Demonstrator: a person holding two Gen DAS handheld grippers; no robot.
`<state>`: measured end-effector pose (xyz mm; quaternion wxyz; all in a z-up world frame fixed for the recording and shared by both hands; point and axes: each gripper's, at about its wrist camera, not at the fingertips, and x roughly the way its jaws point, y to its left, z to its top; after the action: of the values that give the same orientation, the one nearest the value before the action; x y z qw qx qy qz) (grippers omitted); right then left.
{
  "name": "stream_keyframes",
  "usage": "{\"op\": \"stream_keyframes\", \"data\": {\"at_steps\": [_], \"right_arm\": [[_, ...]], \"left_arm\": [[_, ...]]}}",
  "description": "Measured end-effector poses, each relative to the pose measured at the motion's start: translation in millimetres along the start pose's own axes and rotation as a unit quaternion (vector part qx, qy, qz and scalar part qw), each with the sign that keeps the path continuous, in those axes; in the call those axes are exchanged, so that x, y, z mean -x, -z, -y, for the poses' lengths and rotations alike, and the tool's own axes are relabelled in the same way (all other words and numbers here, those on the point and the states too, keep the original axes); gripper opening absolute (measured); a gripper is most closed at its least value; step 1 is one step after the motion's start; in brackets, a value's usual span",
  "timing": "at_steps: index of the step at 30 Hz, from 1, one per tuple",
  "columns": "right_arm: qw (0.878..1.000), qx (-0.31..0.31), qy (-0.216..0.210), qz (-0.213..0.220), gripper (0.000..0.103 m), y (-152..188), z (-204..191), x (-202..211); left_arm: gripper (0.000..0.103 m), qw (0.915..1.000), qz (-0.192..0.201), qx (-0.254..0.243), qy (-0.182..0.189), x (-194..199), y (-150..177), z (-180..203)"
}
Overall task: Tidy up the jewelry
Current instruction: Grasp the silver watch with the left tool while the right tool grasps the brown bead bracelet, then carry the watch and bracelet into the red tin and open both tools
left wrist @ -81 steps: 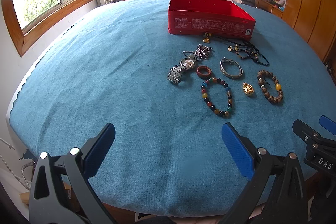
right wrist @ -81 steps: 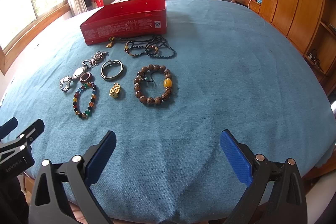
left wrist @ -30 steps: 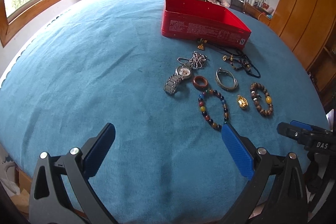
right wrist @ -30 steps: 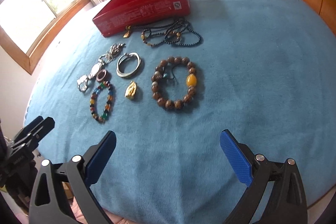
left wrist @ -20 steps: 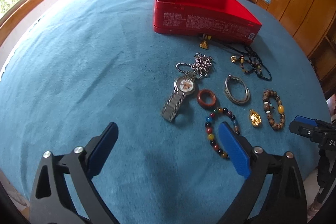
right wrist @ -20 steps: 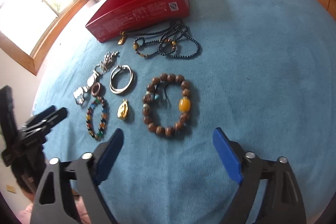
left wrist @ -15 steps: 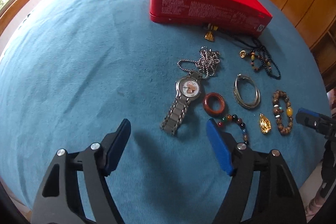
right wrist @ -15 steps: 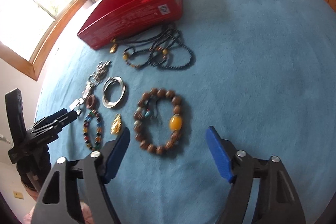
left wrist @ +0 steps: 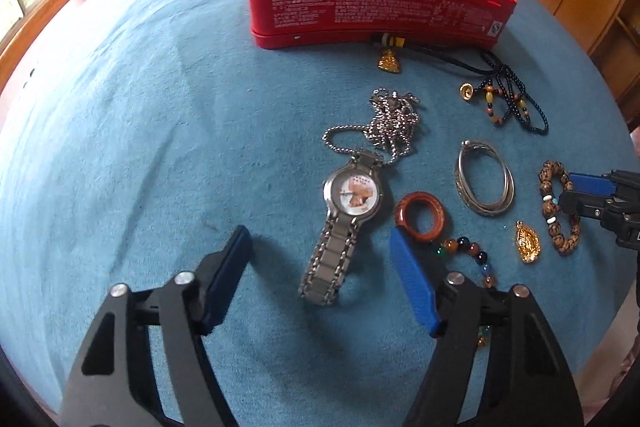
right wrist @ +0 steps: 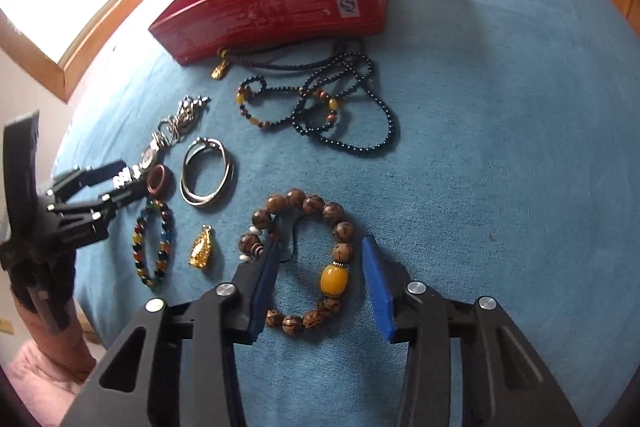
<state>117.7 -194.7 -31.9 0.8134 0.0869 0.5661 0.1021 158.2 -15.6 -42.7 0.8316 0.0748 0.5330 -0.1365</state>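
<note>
Jewelry lay spread on the blue cloth-covered surface [left wrist: 120, 107] in front of an open red tin [left wrist: 372, 7]: a steel watch [left wrist: 348, 211], silver chain [left wrist: 390, 125], silver bangle [right wrist: 207, 173], gold pendant [right wrist: 201, 249] and black bead necklace [right wrist: 340, 107]. The left gripper [left wrist: 320, 259] hovered with jaws wide, straddling the watch's band without contact. The right gripper [right wrist: 320, 281] had jaws wide on either side of the wooden bead bracelet [right wrist: 304, 261], its left finger inside the loop.
</note>
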Motion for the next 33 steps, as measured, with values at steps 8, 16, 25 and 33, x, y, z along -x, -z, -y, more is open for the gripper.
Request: {"op": "stream_keyframes", "data": {"at_steps": [8,16,25,33], "right_arm": [[1.0,0.02,0.01,0.002,0.013,1.6,1.9,-2.8],[0.997,-0.014,-0.074,0.01,0.011,10.2,16.8,15.3],[0.991,-0.018,-0.12,0.064,0.011,1.4,23.6,59.2],[0.988,0.0,-0.119,0.094,0.011,-18.0,17.1,86.0]], "left_arm": [[0.021,0.9999,0.003,0.006,0.015,0.8,-6.2,7.7],[0.015,0.9989,0.014,0.029,0.033,16.7,9.2,-9.5],[0.015,0.9955,0.067,0.043,0.052,63.7,13.3,-21.8],[0.015,0.9924,0.097,0.037,0.065,91.9,-3.2,-15.6]]}}
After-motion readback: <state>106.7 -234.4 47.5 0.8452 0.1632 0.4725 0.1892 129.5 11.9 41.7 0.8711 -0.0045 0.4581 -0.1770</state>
